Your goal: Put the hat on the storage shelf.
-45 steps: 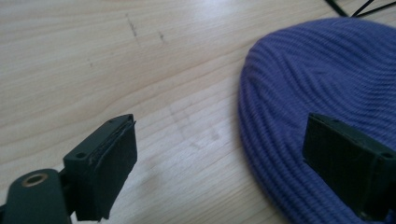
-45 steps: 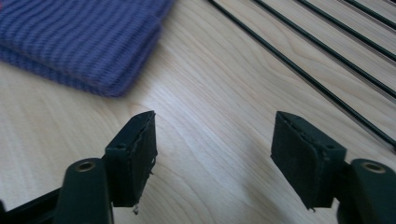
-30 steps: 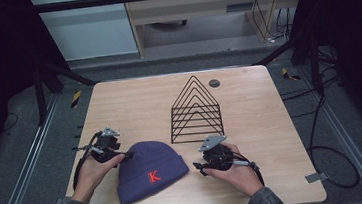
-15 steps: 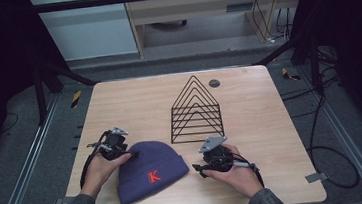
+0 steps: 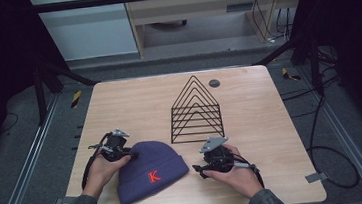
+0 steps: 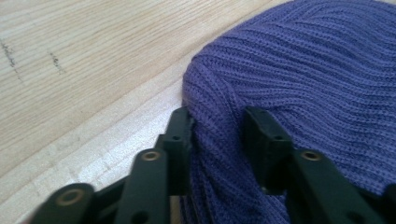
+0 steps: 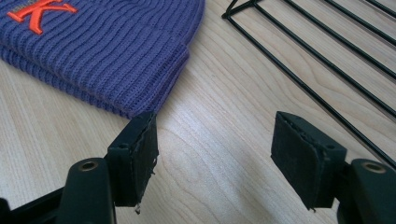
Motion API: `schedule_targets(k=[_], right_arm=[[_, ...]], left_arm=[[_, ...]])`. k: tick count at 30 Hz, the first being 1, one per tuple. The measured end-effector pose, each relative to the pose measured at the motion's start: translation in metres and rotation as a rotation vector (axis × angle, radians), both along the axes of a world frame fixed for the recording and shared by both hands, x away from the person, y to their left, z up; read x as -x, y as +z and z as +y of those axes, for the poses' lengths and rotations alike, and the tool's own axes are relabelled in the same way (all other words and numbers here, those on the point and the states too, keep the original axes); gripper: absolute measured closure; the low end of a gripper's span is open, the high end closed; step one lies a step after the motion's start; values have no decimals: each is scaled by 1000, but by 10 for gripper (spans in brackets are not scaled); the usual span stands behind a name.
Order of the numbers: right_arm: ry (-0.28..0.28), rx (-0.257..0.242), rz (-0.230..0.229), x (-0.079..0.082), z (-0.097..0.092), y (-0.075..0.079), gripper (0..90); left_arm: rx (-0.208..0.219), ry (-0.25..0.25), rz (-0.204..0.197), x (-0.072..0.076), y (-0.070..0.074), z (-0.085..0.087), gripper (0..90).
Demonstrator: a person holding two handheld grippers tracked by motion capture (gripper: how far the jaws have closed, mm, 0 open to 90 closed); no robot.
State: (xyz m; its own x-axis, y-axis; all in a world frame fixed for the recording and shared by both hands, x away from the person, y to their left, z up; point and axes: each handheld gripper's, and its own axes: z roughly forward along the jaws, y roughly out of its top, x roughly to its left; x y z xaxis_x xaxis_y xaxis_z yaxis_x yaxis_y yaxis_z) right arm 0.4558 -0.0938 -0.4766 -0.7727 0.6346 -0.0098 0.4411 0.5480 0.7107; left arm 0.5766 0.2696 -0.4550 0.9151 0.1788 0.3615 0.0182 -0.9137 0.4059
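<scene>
A purple knit beanie [image 5: 150, 170] with a red K lies flat on the wooden table [image 5: 134, 106] near the front edge. My left gripper [image 5: 131, 154] sits at the hat's left edge. In the left gripper view its jaws have just been closing, and they pinch a fold of the beanie [image 6: 303, 70] where my left gripper [image 6: 219, 119] meets the knit. My right gripper [image 5: 198, 170] rests just right of the hat's cuff. Its jaws have just been opening; in the right gripper view my right gripper [image 7: 215, 135] spans bare wood, the beanie [image 7: 93, 51] just beyond its left jaw.
A black wire rack [image 5: 195, 113] with nested triangular frames stands behind the hat, mid-table; its rods [image 7: 327, 56] run close to my right jaw. A small dark disc [image 5: 214, 83] lies near the far edge. Bare wood spreads to the left and right.
My left gripper has slid right onto the beanie's edge and its jaws have come together on the knit. The right hand has stayed put.
</scene>
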Motion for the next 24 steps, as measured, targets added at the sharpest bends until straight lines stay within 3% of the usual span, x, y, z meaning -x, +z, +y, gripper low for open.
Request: schedule_targets(k=[5,13,24], right_arm=[[-7,-5,5,0,-2,-3,313],[-17,-5,8,-1,-4,-6,309],[-28,-4,11,-1,-5,-8,303]], left_arm=[[-15,6,-15,3,2,-2,760],[-2,36,-31,12,8,-1,788],[72,136,-83,44,35,-7,794]])
